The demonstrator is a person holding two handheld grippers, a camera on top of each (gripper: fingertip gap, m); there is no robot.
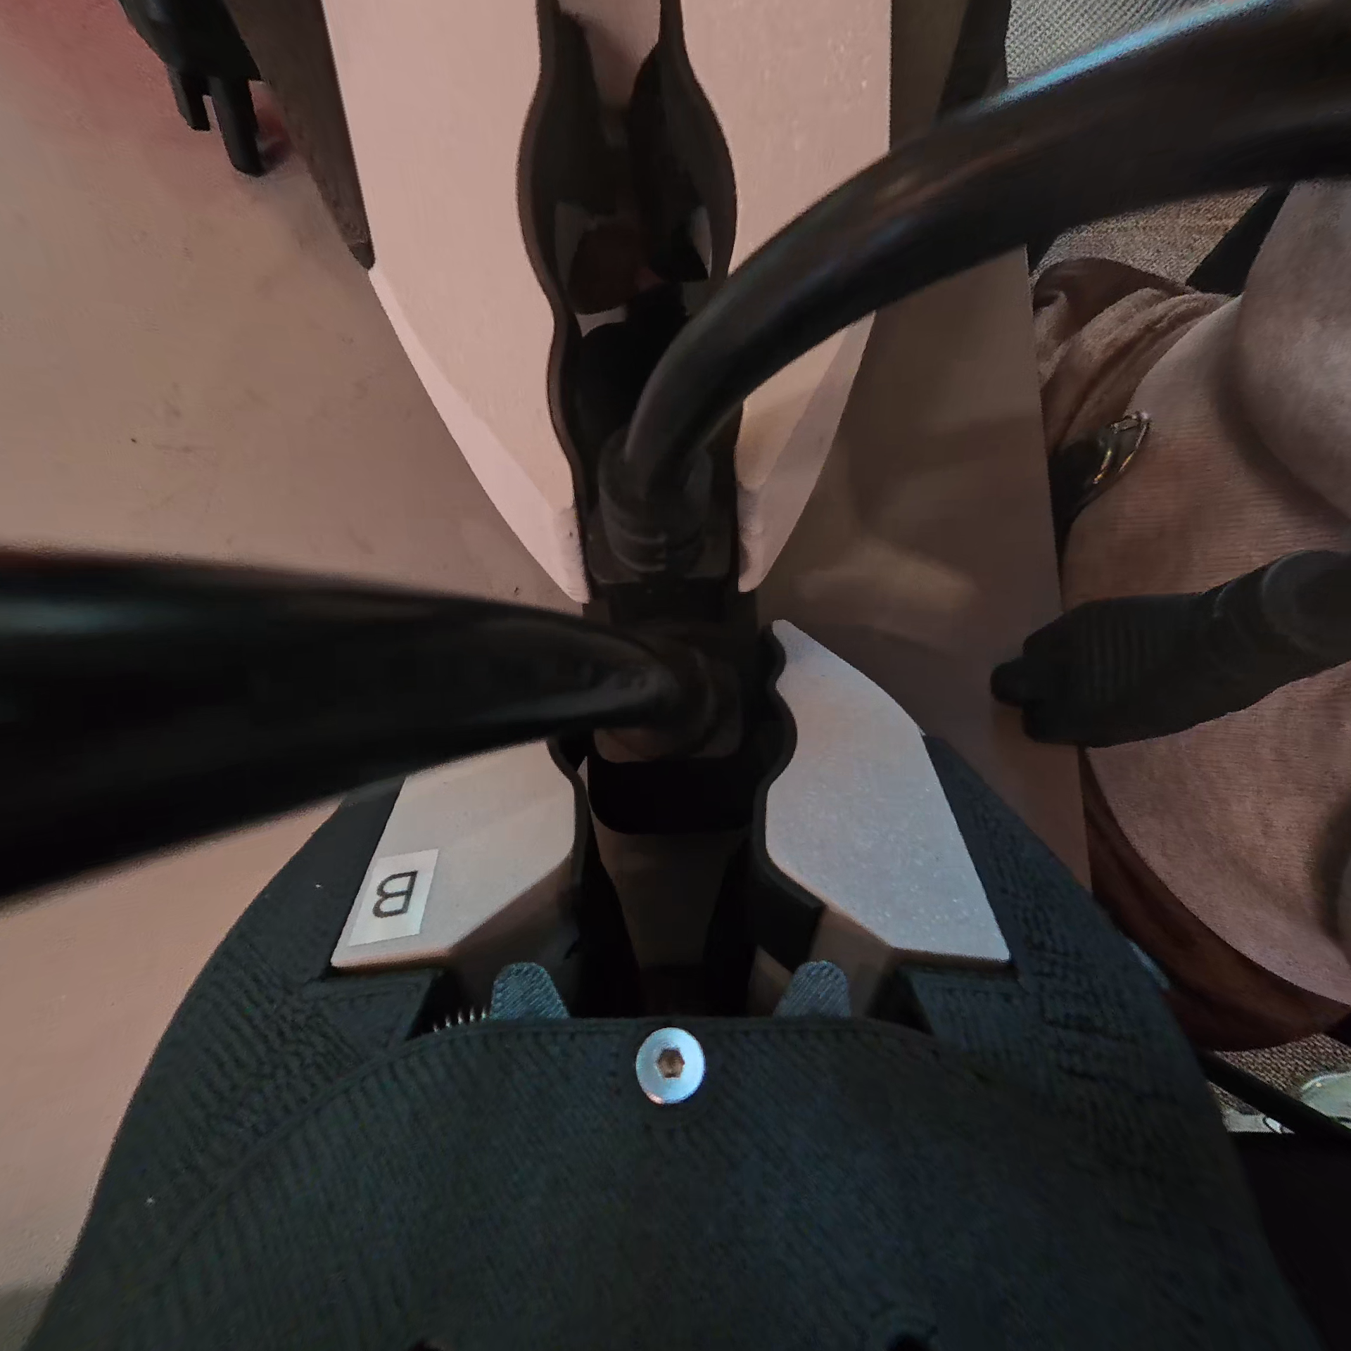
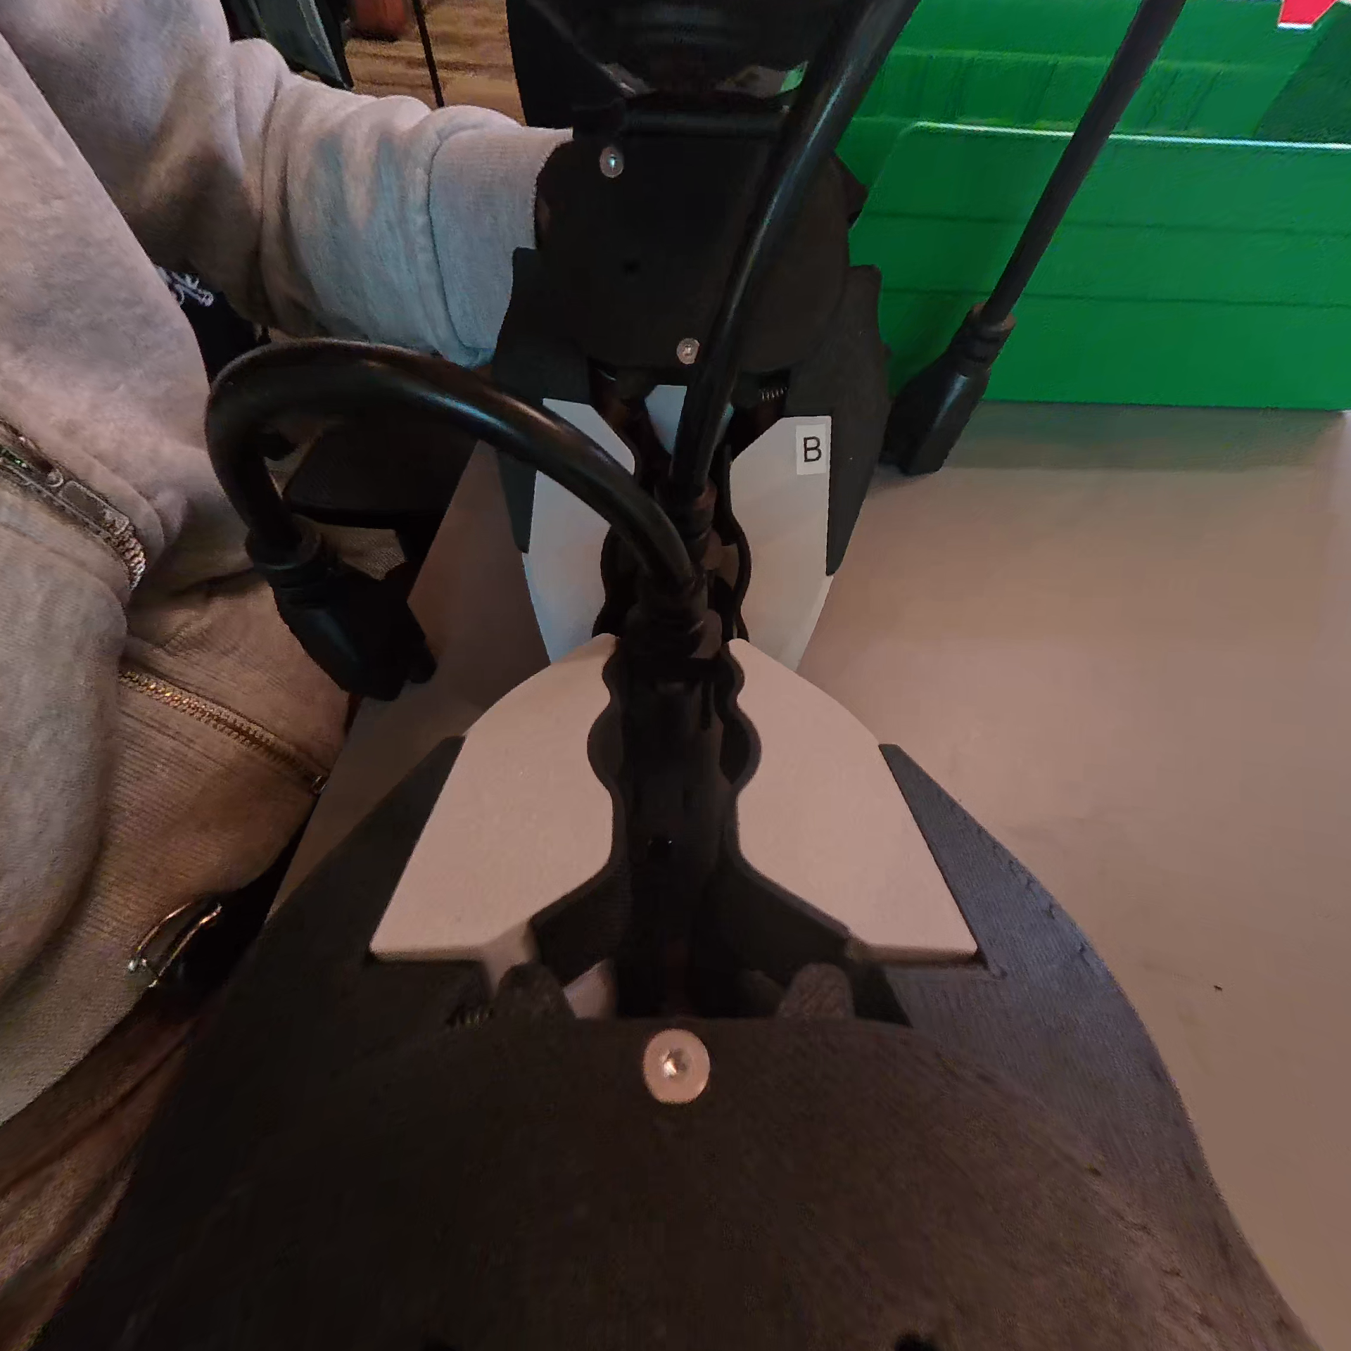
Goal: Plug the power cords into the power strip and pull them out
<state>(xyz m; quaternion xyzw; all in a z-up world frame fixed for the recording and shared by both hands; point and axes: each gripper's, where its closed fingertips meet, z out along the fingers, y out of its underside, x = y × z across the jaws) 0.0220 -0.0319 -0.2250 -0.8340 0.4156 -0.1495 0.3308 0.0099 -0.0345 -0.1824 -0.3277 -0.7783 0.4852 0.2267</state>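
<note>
Counter (image 2: 1060, 658): pale, smooth; no power strip in view.
Left claw (image 1: 672, 694): clamped on a black cord end at its ribbed collar, facing the right claw.
Right claw (image 2: 676, 658): likewise clamped on a cord end, tips nearly touching the left's.
Power cords (image 2: 439, 398): thick, rubbery, springy; likely light. Best gripped at the rigid moulded plug (image 2: 943, 409), not the cable.
</note>
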